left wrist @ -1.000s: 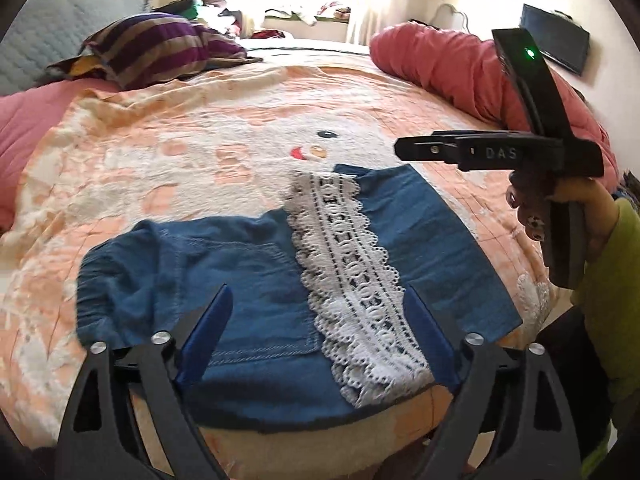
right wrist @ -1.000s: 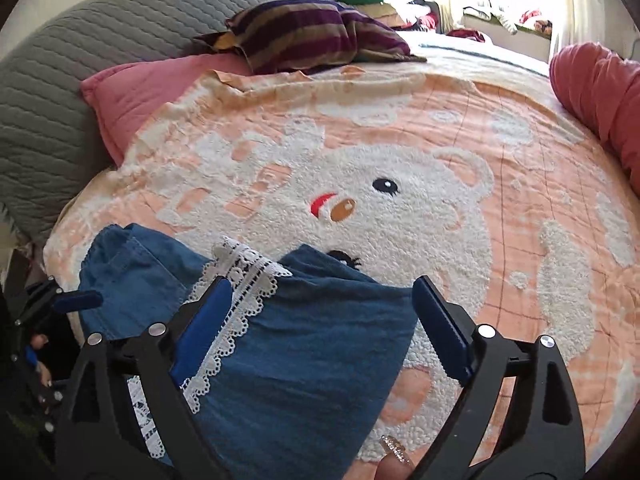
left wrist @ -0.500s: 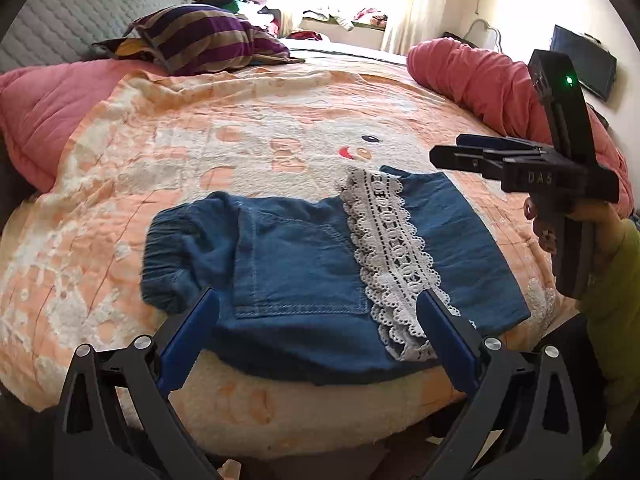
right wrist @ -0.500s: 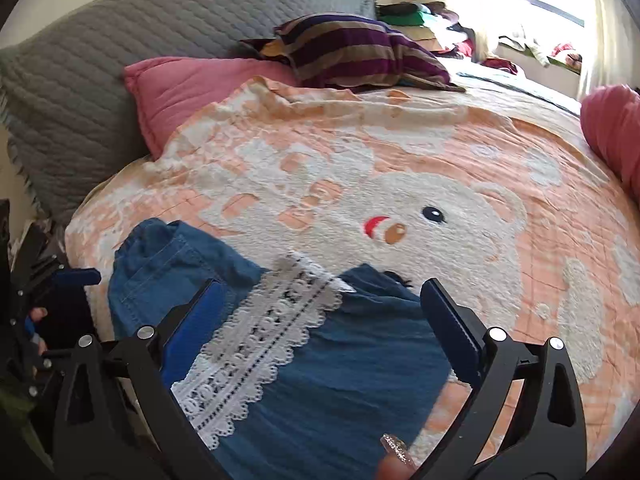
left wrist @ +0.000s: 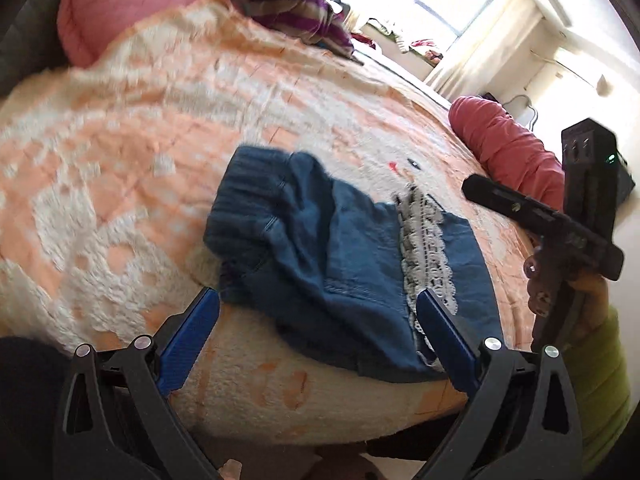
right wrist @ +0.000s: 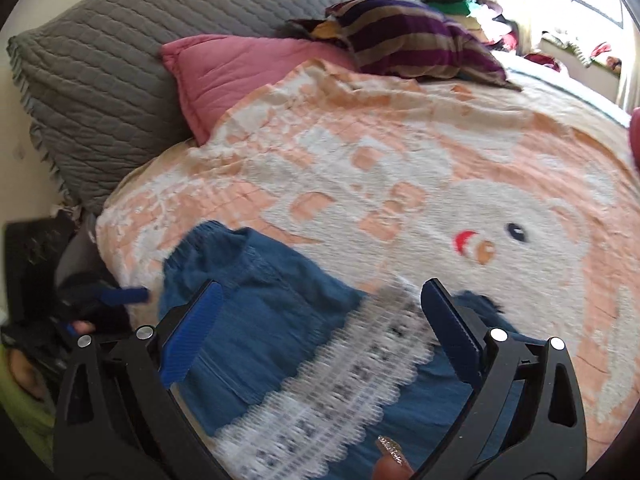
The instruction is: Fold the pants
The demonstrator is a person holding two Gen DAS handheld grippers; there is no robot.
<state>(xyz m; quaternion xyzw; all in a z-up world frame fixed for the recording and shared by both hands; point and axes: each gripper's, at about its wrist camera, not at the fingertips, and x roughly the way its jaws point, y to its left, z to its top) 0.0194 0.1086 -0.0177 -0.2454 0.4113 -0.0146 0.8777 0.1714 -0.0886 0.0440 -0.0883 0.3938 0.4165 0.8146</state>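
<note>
Folded blue denim pants (left wrist: 340,248) with a white lace trim band (left wrist: 424,248) lie near the front edge of the bed. My left gripper (left wrist: 318,340) is open and empty, held just off the bed edge in front of the pants. My right gripper (right wrist: 320,336) is open and empty, hovering over the pants (right wrist: 256,304) and lace (right wrist: 352,364). The right gripper's body also shows in the left wrist view (left wrist: 560,224), to the right of the pants. The left gripper shows blurred at the left of the right wrist view (right wrist: 116,296).
The bed carries an orange and white bear blanket (right wrist: 400,168). A pink pillow (right wrist: 240,68), a grey quilted cushion (right wrist: 120,52) and a striped pillow (right wrist: 416,40) lie at the head. A rolled pink quilt (left wrist: 508,148) lies at the far right.
Both views have swung left and tilted. The left gripper has drawn back to the bed edge at the waistband end. The right gripper has moved closer over the lace. The pants stay put.
</note>
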